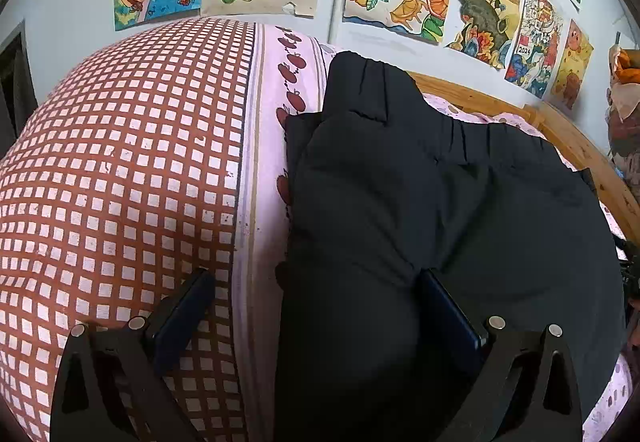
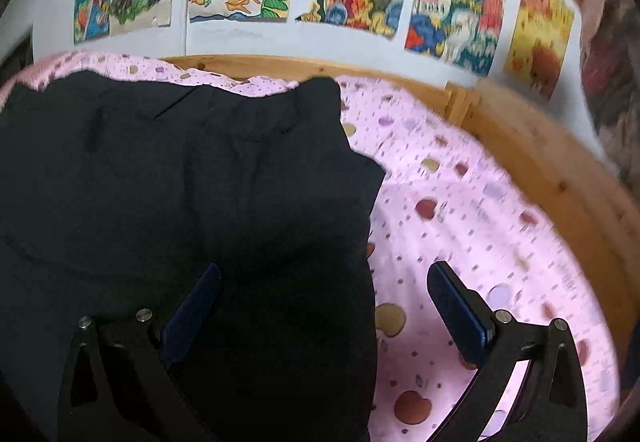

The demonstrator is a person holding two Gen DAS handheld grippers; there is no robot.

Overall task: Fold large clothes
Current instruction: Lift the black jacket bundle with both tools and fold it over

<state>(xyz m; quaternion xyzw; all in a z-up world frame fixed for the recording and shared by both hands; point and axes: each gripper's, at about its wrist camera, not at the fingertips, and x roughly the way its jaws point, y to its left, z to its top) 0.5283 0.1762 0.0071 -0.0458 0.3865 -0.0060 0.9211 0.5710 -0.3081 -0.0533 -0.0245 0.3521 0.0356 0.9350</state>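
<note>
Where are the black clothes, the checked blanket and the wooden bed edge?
black clothes (image 1: 400, 202), left wrist view, middle of the dark fabric
checked blanket (image 1: 120, 182), left wrist view, middle of the red-and-white squares
wooden bed edge (image 2: 532, 162), right wrist view, bare wood rail

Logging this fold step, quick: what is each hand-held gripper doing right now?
Left hand-held gripper: open, straddling the edge of the black garment, gripping nothing.
Right hand-held gripper: open, over the garment's other edge, holding nothing.
</note>
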